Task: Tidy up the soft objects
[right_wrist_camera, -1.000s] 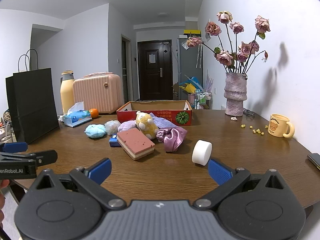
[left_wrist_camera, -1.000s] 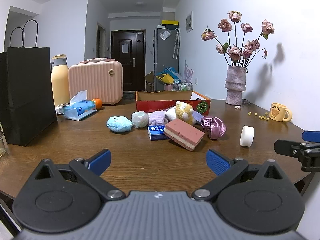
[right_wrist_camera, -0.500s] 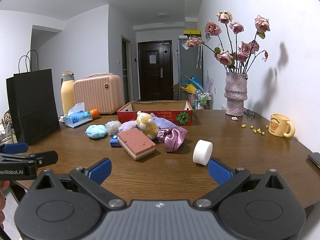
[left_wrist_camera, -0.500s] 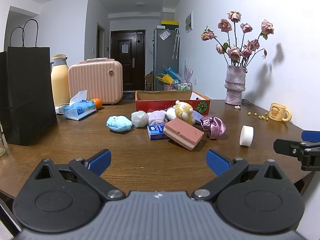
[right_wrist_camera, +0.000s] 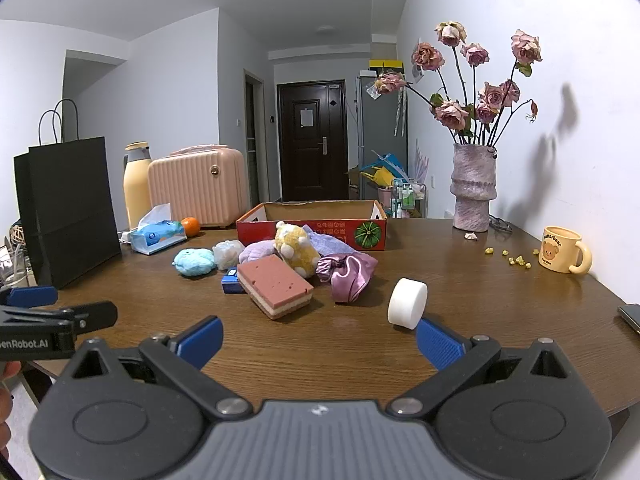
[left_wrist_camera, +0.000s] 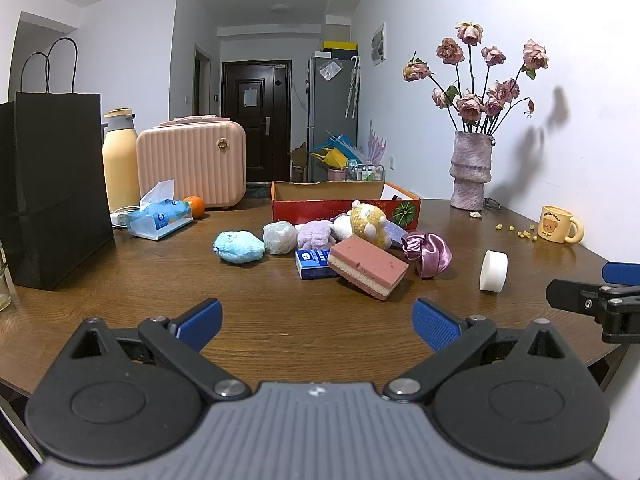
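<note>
right wrist view shows the right gripper eased slightly nearer the white roll since a second ago, jaws spread and empty like the left gripper, while soft toys lie untouched before the red box.

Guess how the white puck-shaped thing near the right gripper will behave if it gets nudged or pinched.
The white puck stands on its curved edge, leaning, so a nudge would probably roll or topple it. Its matte, foam-like look suggests it is light and may squash between jaws. The right gripper is open beside it; a side-on pinch across the flat faces seems safest.
</note>
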`<state>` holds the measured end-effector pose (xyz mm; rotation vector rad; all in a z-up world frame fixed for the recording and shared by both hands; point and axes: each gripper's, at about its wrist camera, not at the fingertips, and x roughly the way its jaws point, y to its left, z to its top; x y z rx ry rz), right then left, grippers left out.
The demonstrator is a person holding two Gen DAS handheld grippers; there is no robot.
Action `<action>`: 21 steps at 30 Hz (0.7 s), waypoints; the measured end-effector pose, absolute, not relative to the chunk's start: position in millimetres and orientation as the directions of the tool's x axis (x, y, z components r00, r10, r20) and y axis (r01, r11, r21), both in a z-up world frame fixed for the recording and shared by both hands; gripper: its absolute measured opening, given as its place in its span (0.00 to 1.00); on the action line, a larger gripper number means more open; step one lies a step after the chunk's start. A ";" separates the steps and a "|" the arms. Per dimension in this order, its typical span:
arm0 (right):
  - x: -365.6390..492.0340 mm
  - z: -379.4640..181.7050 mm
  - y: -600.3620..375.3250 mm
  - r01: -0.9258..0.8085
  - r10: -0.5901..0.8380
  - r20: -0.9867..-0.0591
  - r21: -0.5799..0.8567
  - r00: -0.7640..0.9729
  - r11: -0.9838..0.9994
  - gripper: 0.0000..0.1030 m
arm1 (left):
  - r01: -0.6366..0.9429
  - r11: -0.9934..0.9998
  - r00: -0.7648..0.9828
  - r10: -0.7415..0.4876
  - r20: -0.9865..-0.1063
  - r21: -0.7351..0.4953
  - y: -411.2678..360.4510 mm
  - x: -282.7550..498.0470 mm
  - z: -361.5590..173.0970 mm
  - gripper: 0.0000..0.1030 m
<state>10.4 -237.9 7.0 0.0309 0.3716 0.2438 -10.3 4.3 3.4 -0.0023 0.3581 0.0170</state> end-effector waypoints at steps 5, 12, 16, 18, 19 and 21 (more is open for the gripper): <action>10.0 5.2 -234.6 -0.232 0.243 -0.357 0.072 0.902 0.970 1.00 | -0.017 1.000 0.936 0.015 -0.352 -0.001 4.1 -10.0 3.8 1.00; 9.9 5.1 -234.5 -0.232 0.242 -0.357 0.073 0.902 0.970 1.00 | -0.017 1.000 0.937 0.016 -0.348 0.002 2.0 -10.9 5.7 1.00; 10.0 5.5 -235.5 -0.233 0.244 -0.356 0.074 0.902 0.970 1.00 | -0.016 1.000 0.937 0.016 -0.348 0.001 1.7 -11.1 5.7 1.00; 10.0 5.4 -235.3 -0.233 0.244 -0.357 0.074 0.902 0.970 1.00 | -0.016 1.000 0.937 0.016 -0.348 0.001 1.7 -11.1 5.5 1.00; 9.9 5.4 -235.6 -0.233 0.244 -0.355 0.074 0.902 0.970 1.00 | -0.016 1.000 0.938 0.015 -0.347 0.001 1.8 -11.3 5.7 1.00; 10.1 5.5 -235.5 -0.233 0.244 -0.355 0.075 0.902 0.970 1.00 | -0.014 1.000 0.938 0.013 -0.347 0.002 1.7 -11.1 5.8 1.00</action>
